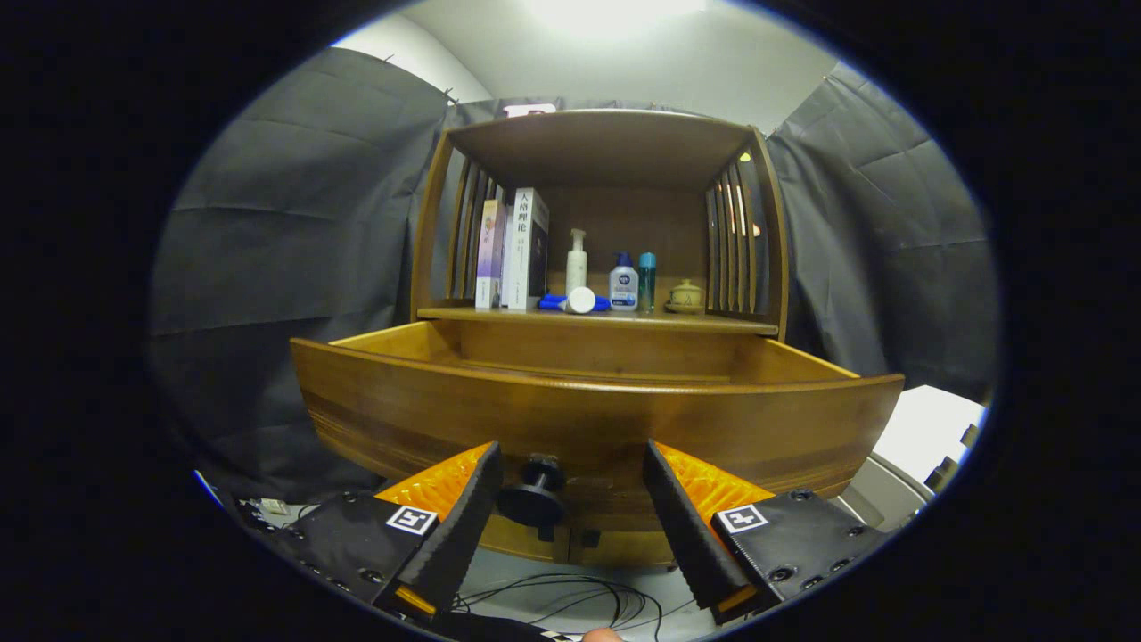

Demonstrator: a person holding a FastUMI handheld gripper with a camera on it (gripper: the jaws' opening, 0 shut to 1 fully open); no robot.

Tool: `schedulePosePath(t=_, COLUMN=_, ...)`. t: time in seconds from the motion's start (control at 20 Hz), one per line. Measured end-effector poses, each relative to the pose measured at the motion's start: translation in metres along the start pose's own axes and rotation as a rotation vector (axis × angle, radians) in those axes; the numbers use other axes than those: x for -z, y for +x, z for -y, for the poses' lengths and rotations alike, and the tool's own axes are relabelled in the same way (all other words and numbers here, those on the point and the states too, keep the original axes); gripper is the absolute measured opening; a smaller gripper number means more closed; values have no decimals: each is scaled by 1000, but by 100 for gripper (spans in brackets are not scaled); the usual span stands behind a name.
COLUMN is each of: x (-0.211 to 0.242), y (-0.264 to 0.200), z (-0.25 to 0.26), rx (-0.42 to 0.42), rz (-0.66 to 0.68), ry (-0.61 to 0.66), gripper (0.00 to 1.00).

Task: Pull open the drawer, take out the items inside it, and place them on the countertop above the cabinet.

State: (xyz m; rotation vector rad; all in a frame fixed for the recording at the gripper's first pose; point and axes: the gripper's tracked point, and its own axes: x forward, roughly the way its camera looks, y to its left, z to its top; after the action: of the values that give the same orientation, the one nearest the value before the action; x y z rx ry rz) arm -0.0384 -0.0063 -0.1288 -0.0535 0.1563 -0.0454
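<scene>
A wooden cabinet has its drawer [588, 419] pulled out toward me. The inside of the drawer is hidden behind its front panel. A dark round knob [533, 499] sticks out of the drawer front and sits between my fingers, nearer the left one, with a gap on both sides. My gripper [570, 490] is open, its fingertips close to the drawer front. Above the drawer runs the countertop [713, 325], which carries several books [513, 250], a white pump bottle [577, 261], a lying white and blue item [575, 301], two small bottles [631, 282] and a small lidded pot [685, 296].
A roofed shelf with slatted sides [735, 236] encloses the countertop. Dark cloth hangs behind and to both sides. Loose black cables [570, 602] lie on the pale surface below the drawer. A white object [927, 428] stands to the right of the cabinet.
</scene>
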Motion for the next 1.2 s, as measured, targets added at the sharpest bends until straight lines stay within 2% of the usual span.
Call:
schedulePosePath(t=0.55, x=11, y=7, z=-4, rx=41, rz=-12, ry=-53, gripper=98)
schedulePosePath(t=0.8, x=8, y=19, z=4, rx=76, rz=-12, ry=-6, gripper=98)
schedulePosePath(t=0.95, x=8, y=17, z=5, rx=91, rz=1, ry=-46, gripper=98)
schedulePosePath(t=1.2, x=7, y=21, z=4, rx=100, rz=7, ry=-32, gripper=98)
